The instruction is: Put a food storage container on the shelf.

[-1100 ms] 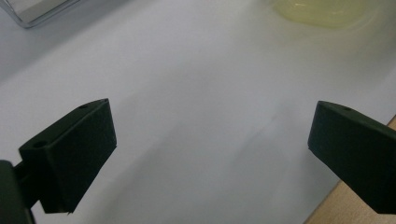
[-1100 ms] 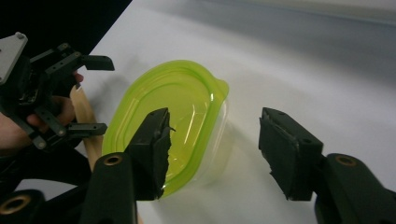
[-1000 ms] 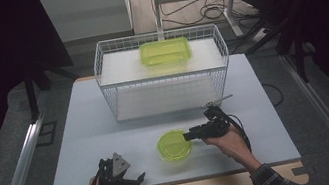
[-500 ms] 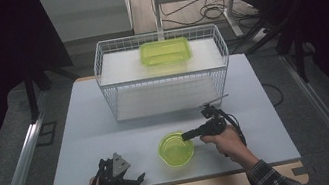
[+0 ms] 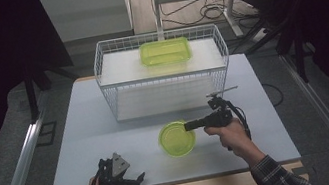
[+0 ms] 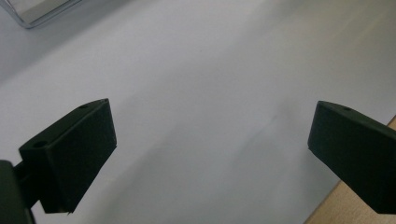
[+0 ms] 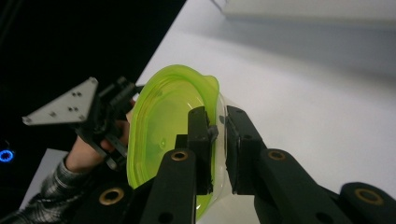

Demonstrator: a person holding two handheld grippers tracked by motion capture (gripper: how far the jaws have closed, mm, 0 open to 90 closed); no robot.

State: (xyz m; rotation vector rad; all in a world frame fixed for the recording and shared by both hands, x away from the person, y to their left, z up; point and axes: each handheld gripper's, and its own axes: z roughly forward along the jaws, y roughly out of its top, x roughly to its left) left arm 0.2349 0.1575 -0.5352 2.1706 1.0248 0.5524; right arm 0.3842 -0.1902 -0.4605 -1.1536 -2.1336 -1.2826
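Nearest edge of the worktop (image 5: 88,135): left tongs (image 5: 126,182) rest low at the front-left corner, jaws spread wide with nothing between them; the left gripper view shows bare white surface between the two black pads. Idle, well apart from the work.

Mid-worktop, right of centre: right tongs (image 5: 189,126) point leftward, jaws nearly closed, pinching the rim of the round green bowl (image 5: 177,139). In the right gripper view one jaw sits inside the bowl wall and the other outside, with the translucent rim clamped between them. The bowl appears open side up in the high view; whether its base is touching the worktop or just clear of it, I cannot tell.

Farther back: white wire rack (image 5: 106,89) stands across the rear of the worktop, its upper shelf carrying a rectangular green tray (image 5: 165,51) near the middle. The lower level of the rack looks unoccupied.

Judgement: the step in hand is carrying the gripped bowl, probably toward the rack. Next move would call for keeping the pinch firm on a thin, slippery rim, raising the bowl level, and clearing the rack's front wires before setting it down.
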